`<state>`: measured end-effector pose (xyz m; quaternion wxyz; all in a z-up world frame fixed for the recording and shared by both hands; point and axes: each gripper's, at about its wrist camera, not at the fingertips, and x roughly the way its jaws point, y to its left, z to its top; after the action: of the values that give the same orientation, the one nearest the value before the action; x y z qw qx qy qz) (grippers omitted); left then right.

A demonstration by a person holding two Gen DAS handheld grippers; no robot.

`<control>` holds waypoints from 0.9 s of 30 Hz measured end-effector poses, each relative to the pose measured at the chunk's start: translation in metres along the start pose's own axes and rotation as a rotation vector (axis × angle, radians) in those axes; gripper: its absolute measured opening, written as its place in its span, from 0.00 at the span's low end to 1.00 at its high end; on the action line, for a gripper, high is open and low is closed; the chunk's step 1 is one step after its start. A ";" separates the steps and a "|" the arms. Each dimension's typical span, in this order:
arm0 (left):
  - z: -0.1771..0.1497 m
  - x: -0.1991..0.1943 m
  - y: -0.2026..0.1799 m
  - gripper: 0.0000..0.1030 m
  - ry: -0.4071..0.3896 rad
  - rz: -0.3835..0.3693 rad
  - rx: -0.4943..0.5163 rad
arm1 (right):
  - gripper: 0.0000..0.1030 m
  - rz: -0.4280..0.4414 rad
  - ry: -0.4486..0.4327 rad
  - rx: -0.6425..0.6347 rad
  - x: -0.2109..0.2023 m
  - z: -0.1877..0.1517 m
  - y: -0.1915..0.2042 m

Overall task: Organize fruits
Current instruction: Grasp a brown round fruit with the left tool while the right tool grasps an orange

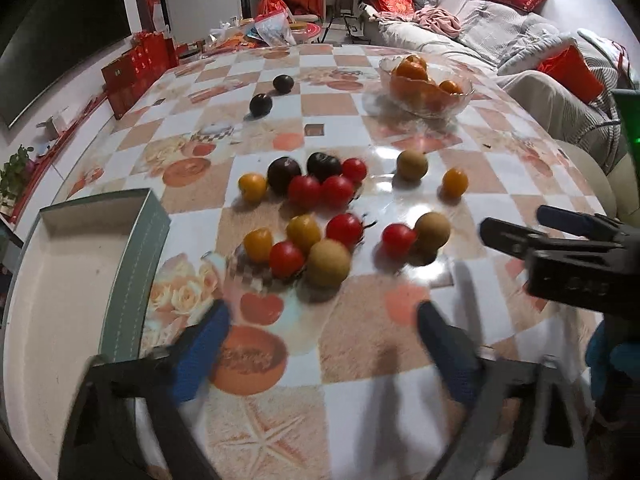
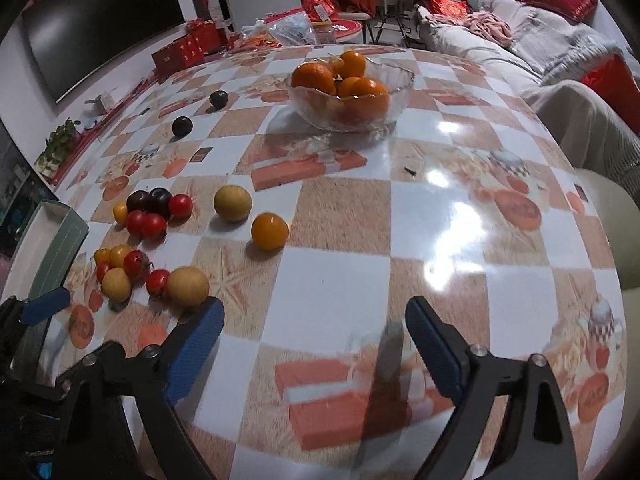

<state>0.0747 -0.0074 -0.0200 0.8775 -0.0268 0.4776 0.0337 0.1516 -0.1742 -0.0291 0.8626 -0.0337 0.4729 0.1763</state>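
Note:
Loose fruit lies on the checkered table [image 1: 340, 104]: several red tomatoes [image 1: 304, 190], yellow tomatoes [image 1: 258, 244], tan round fruits [image 1: 328, 263] and dark plums [image 1: 284, 173]. Two more plums [image 1: 261, 104] lie farther back. A glass bowl [image 1: 460, 100] holds oranges [image 2: 352, 88]. My left gripper [image 1: 324, 316] is open, nothing between its blue pads, just short of the nearest fruit cluster. My right gripper [image 2: 314, 316] is open and empty over bare table; a tan fruit [image 2: 188, 286] lies just off its left finger. The right gripper [image 1: 516, 224] also shows in the left wrist view.
An empty green-sided box [image 1: 132, 264] with a white inside sits at the table's left edge, also seen as the box [image 2: 56, 252] in the right wrist view. A sofa [image 1: 500, 40] with cushions runs along the right. A dark screen [image 1: 60, 36] and red boxes stand at the left.

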 end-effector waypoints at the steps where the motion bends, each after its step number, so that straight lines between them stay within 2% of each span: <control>1: 0.001 0.002 -0.002 0.79 0.007 -0.003 -0.004 | 0.81 0.006 -0.003 -0.003 0.002 0.002 0.000; 3: 0.003 0.008 -0.005 0.77 0.020 -0.007 -0.016 | 0.75 0.027 0.000 -0.005 0.006 0.006 0.001; 5: 0.005 0.015 -0.009 0.59 0.033 -0.007 -0.022 | 0.75 0.046 0.003 -0.006 0.011 0.010 0.002; 8: 0.008 0.021 -0.011 0.59 0.027 0.001 -0.026 | 0.73 0.040 -0.006 -0.024 0.017 0.014 0.005; 13: 0.016 0.027 -0.015 0.59 0.016 0.005 -0.034 | 0.58 0.028 -0.018 -0.076 0.026 0.023 0.017; 14: 0.017 0.028 -0.015 0.56 0.013 0.005 -0.035 | 0.55 0.019 -0.022 -0.092 0.028 0.025 0.020; 15: 0.018 0.028 -0.016 0.52 0.011 0.008 -0.035 | 0.46 0.008 -0.026 -0.107 0.029 0.026 0.022; 16: 0.018 0.028 -0.015 0.46 0.007 0.011 -0.033 | 0.31 0.004 -0.033 -0.120 0.030 0.026 0.025; 17: 0.018 0.028 -0.015 0.43 0.003 0.006 -0.032 | 0.23 0.023 -0.035 -0.125 0.030 0.027 0.026; 20: 0.017 0.026 -0.012 0.27 -0.010 -0.002 -0.041 | 0.22 0.036 -0.043 -0.128 0.029 0.026 0.028; 27: 0.006 0.019 0.002 0.27 -0.041 -0.075 -0.062 | 0.22 0.086 -0.042 -0.083 0.016 0.012 0.024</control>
<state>0.0900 -0.0044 -0.0323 0.8865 -0.0713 0.4569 0.0163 0.1611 -0.1441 -0.0331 0.8618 -0.0455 0.4480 0.2335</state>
